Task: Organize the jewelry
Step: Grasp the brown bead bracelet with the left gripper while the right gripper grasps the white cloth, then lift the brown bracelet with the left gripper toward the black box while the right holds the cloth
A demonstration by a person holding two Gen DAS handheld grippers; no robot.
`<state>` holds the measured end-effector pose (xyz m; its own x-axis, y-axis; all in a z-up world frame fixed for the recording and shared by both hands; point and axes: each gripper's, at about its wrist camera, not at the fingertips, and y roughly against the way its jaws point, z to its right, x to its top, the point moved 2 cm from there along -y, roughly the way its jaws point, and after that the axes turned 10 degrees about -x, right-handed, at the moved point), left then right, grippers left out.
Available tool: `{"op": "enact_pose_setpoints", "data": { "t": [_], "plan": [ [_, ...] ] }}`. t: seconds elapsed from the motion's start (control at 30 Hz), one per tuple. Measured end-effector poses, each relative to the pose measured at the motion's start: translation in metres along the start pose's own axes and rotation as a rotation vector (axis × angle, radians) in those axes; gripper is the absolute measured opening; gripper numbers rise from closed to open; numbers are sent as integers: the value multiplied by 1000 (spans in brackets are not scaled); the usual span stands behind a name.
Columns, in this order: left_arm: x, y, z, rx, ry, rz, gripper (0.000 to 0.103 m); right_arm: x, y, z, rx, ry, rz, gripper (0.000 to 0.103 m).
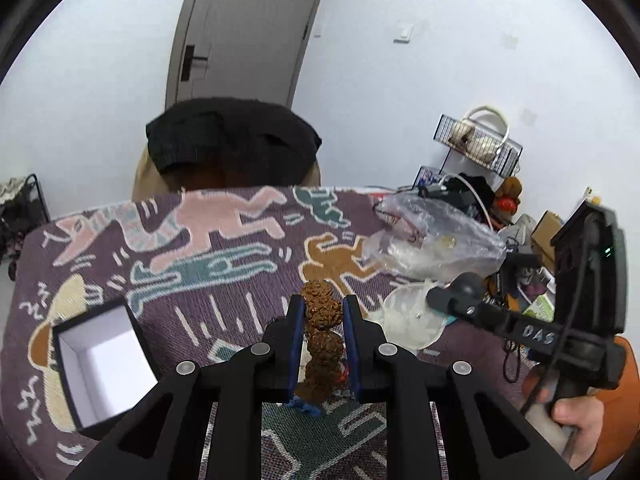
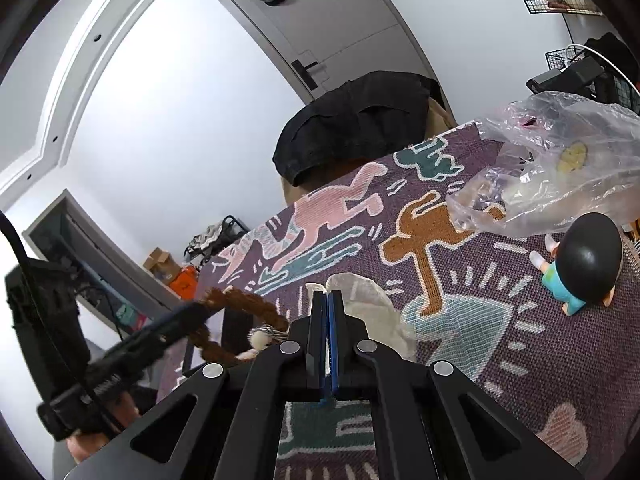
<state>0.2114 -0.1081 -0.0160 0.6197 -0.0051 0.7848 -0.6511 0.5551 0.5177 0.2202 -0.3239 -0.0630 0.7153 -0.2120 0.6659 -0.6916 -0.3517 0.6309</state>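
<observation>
The left gripper points forward and downward, its 2 blue-padded fingers standing slightly apart and pressed against a string of knobbly brown beads caught between them. The right gripper also tilts downward, its 2 fingers brought fully together with only a thin blue seam between the pads. In the left wrist view, a bare hand wraps the right gripper's handle at the lower right edge.
</observation>
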Motion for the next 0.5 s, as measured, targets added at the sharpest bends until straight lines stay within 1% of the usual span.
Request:
{"op": "enact_pose_setpoints", "data": {
  "t": [0.27,0.4,0.5],
  "plan": [
    [20,36,9,-5,-47,80,20,-1,3,-10,23,9,7,3],
    [24,45,8,13,-55,90,20,-2,6,-14,33,10,11,2],
    [30,55,9,9,-65,112,20,-1,8,-15,39,9,15,3]
  ]
}}
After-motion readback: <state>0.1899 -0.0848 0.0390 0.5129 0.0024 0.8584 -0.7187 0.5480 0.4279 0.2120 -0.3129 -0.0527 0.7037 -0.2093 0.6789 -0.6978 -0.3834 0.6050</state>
